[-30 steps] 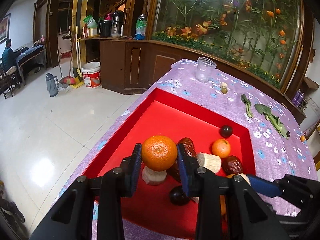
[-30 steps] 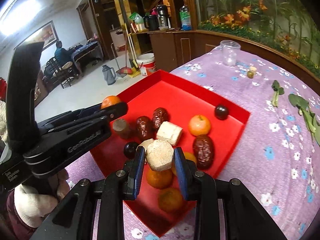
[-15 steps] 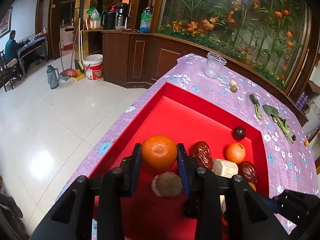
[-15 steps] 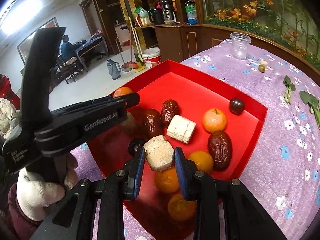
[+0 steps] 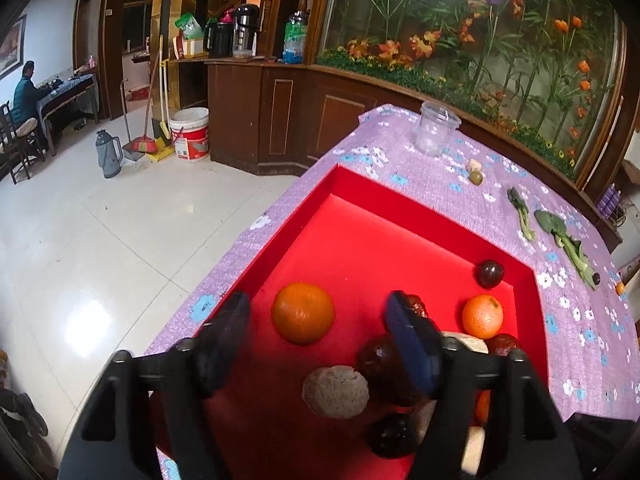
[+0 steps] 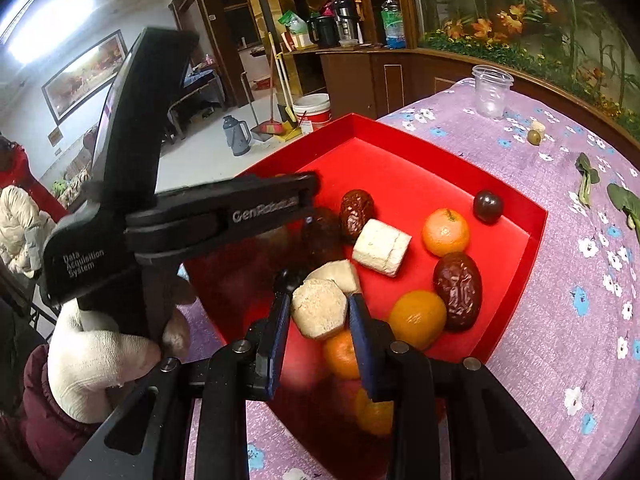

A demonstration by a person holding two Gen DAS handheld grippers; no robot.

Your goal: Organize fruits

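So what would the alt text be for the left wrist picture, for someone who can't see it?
The left tool hangs open over a red tray on a purple floral cloth, an orange lying loose between its fingers. Dates, a plum, another orange and pale chunks crowd the tray's near right corner.

Left gripper [image 5: 318,320] fingers spread wide — right gripper [image 6: 318,310] fingers clamped on something.

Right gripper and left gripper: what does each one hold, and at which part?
Right gripper clamps the beige chunk by its sides. Left gripper is open, holding nothing.
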